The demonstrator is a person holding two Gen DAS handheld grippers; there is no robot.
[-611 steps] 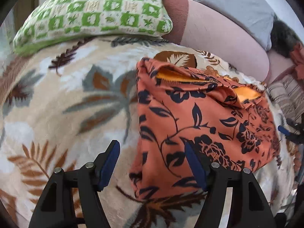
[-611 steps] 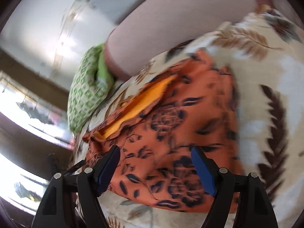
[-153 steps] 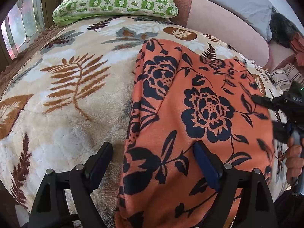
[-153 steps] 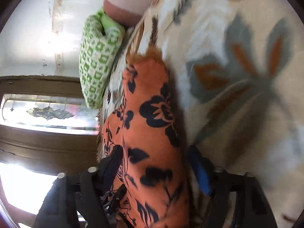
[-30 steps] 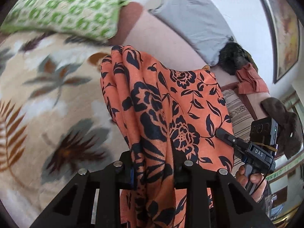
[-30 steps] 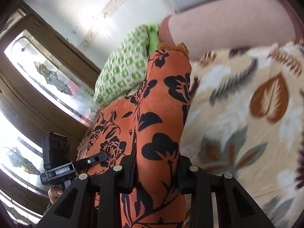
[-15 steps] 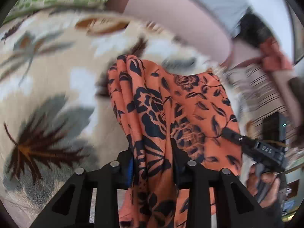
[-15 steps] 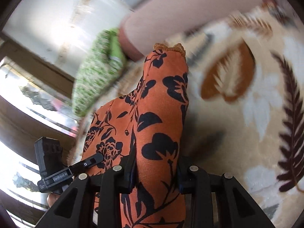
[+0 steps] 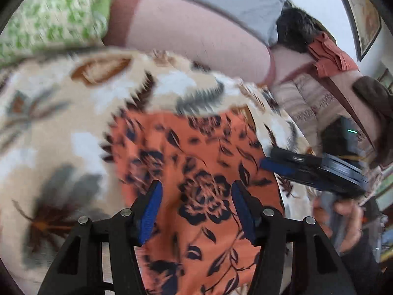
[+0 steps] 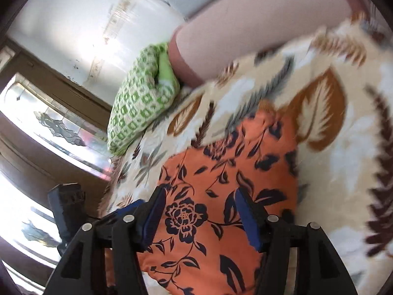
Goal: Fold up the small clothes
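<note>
One orange floral garment (image 9: pixel 196 162) lying flat on the leaf-patterned blanket (image 9: pixel 61 127), bare blanket open along its left edge, a green checked pillow (image 10: pixel 140 105) and pink bolster (image 9: pixel 196 32) well beyond its far edge. Left gripper (image 9: pixel 195 204) released, jaws spread, garment directly beneath and between them, not pinched. Right gripper (image 10: pixel 200 217) likewise spread above the same garment; two grippers, one garment counted.
</note>
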